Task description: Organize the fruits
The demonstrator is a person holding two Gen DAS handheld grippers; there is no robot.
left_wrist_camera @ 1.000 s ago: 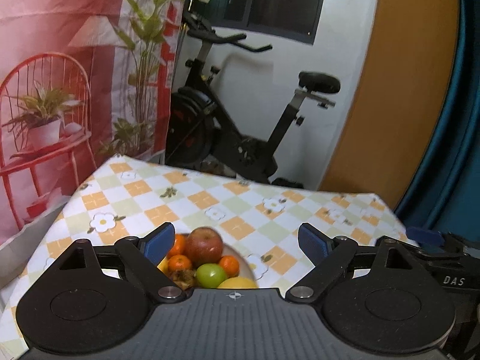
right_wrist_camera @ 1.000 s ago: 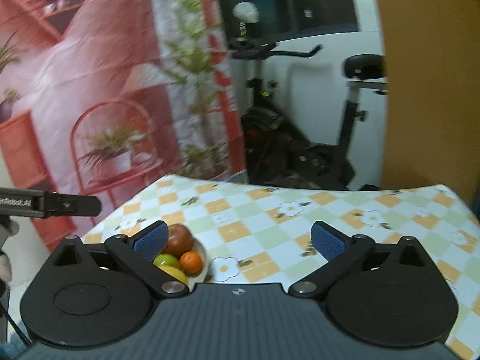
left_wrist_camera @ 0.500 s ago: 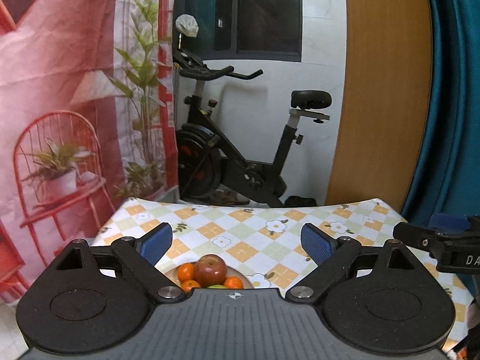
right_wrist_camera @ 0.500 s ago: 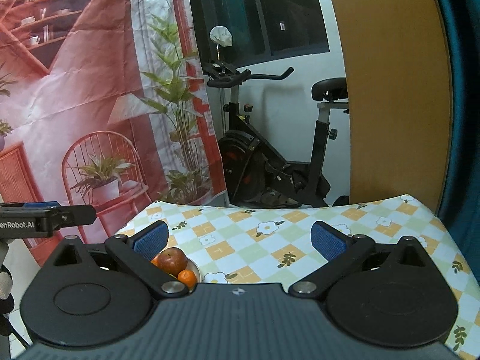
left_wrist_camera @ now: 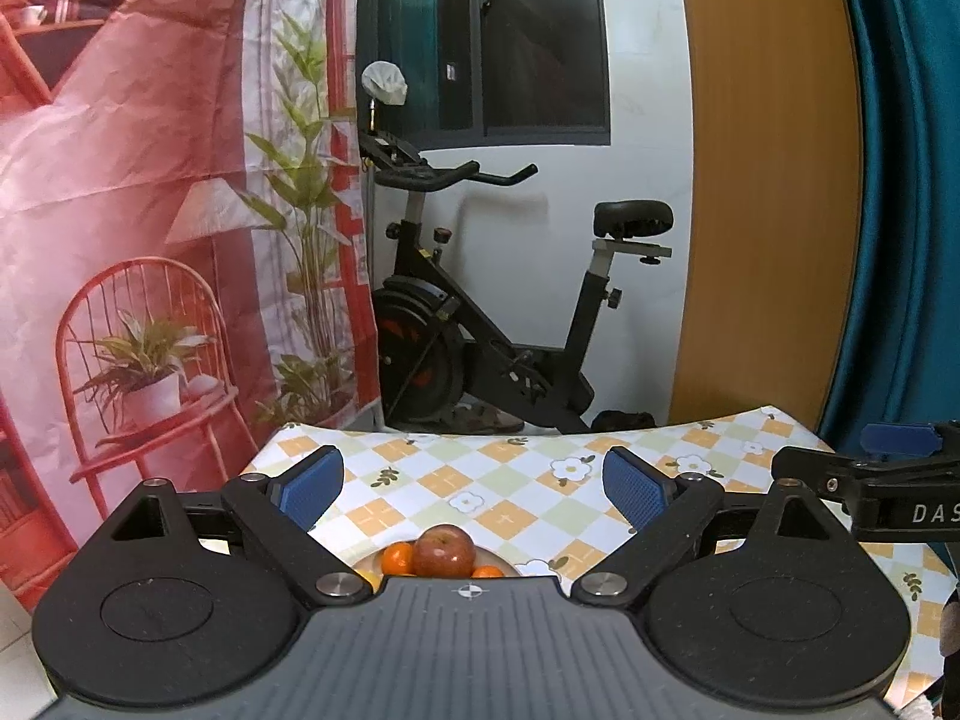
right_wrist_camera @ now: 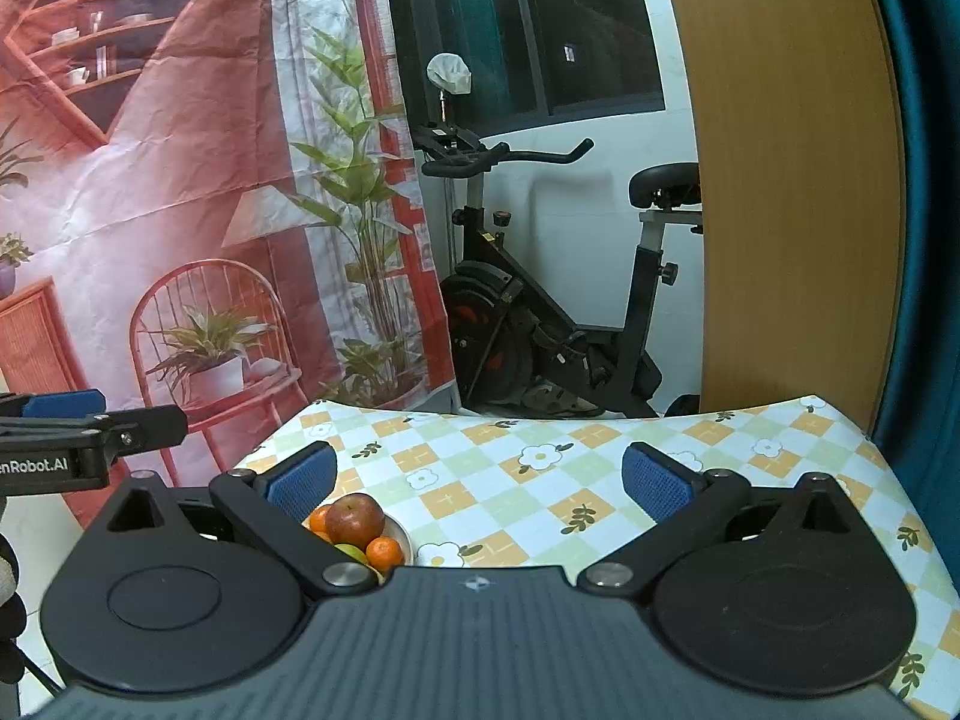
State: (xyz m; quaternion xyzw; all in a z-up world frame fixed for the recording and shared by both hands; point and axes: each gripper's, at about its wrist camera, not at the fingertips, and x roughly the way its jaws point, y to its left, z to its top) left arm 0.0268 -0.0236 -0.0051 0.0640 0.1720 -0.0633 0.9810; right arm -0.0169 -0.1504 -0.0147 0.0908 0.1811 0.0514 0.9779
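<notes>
A plate (right_wrist_camera: 403, 534) on the checked tablecloth holds a red apple (right_wrist_camera: 355, 519), small oranges (right_wrist_camera: 384, 553) and a green fruit (right_wrist_camera: 351, 552). In the left wrist view the apple (left_wrist_camera: 444, 551) and oranges (left_wrist_camera: 398, 558) show just past the gripper body, the plate (left_wrist_camera: 501, 561) mostly hidden. My left gripper (left_wrist_camera: 474, 483) is open and empty, raised above and behind the plate. My right gripper (right_wrist_camera: 480, 477) is open and empty, with the plate by its left finger. Each gripper shows at the edge of the other's view.
The table (right_wrist_camera: 540, 480) has a yellow, green and white flowered cloth. Behind it stand an exercise bike (left_wrist_camera: 480, 324), a printed red backdrop (left_wrist_camera: 150, 210), a wooden panel (left_wrist_camera: 768, 180) and a teal curtain (left_wrist_camera: 900, 210).
Both grippers have pulled back and risen from the plate; the fruit now looks smaller and lower in view. Both stay open and empty.
</notes>
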